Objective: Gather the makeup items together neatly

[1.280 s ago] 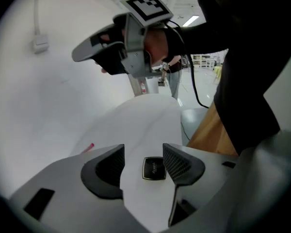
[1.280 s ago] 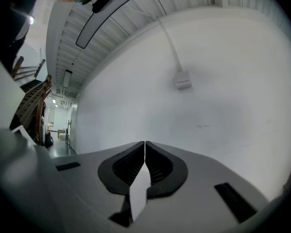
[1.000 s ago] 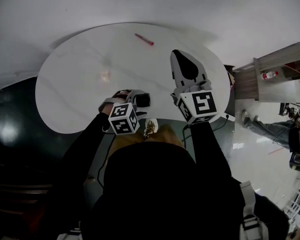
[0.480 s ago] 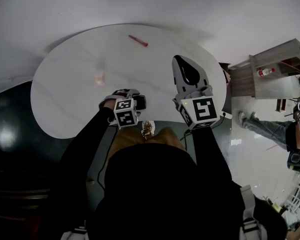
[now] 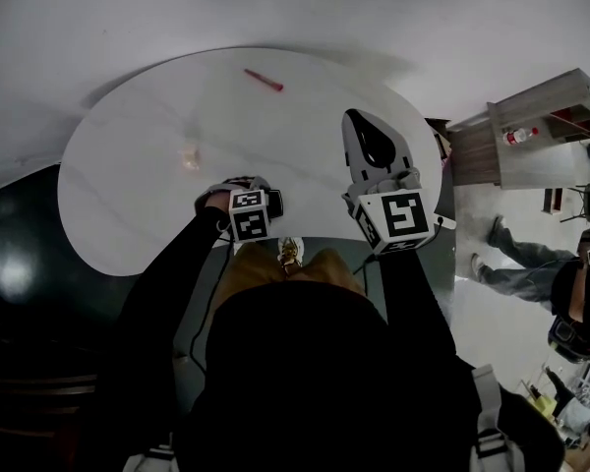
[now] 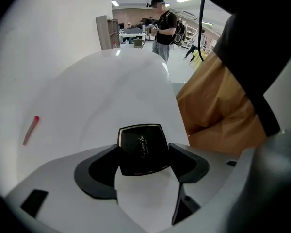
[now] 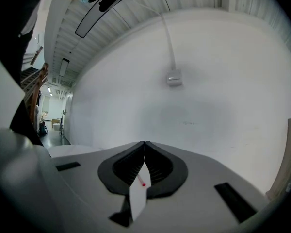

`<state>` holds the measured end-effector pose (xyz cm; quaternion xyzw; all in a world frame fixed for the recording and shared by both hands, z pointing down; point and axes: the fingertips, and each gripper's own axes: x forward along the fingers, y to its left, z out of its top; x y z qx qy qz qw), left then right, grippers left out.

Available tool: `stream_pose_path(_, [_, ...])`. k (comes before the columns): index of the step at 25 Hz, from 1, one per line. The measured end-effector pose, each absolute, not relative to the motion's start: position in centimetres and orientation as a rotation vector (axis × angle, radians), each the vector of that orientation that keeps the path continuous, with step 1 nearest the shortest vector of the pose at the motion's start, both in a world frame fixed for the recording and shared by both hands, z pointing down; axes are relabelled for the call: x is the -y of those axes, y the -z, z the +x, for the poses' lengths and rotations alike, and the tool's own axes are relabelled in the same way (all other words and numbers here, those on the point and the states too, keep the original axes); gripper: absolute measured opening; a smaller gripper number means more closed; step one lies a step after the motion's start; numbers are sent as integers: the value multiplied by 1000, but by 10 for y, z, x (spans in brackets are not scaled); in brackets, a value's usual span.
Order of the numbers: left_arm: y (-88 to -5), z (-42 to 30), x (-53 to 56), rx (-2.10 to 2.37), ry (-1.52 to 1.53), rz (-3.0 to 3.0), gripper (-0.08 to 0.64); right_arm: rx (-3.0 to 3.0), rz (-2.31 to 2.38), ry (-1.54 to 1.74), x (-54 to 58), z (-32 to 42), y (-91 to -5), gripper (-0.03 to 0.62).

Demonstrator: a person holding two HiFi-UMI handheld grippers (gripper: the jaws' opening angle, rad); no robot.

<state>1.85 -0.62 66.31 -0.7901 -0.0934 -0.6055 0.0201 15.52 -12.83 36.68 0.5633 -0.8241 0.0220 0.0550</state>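
Observation:
A black square compact (image 6: 142,149) lies at the near edge of the white round table (image 5: 128,195). My left gripper (image 6: 144,155) has it between its jaws, which are closing, with both pads against its sides. In the head view the compact (image 5: 274,204) shows just right of the left gripper (image 5: 265,197). A red lipstick (image 5: 263,81) lies at the far side of the table, also seen as the lipstick (image 6: 30,129). A small pale pink item (image 5: 189,157) rests left of the middle. My right gripper (image 5: 357,116) hovers over the table's right part, shut and empty (image 7: 145,144).
A wooden cabinet (image 5: 541,136) with a bottle on it stands right of the table. A person (image 5: 570,283) is on the floor beyond it, and another person (image 6: 162,25) stands far off. My brown trousers (image 6: 218,106) are next to the table's near edge.
The left gripper has turned a little and shifted slightly at the near edge, with the compact still between its jaws. The right gripper has stayed shut and nearly still.

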Motion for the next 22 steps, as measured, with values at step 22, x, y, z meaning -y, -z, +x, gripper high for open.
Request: stream_pose_path(22, [-663, 22, 6, 262, 1823, -2523, 340, 2484, 1711, -55, 137, 133, -363, 26])
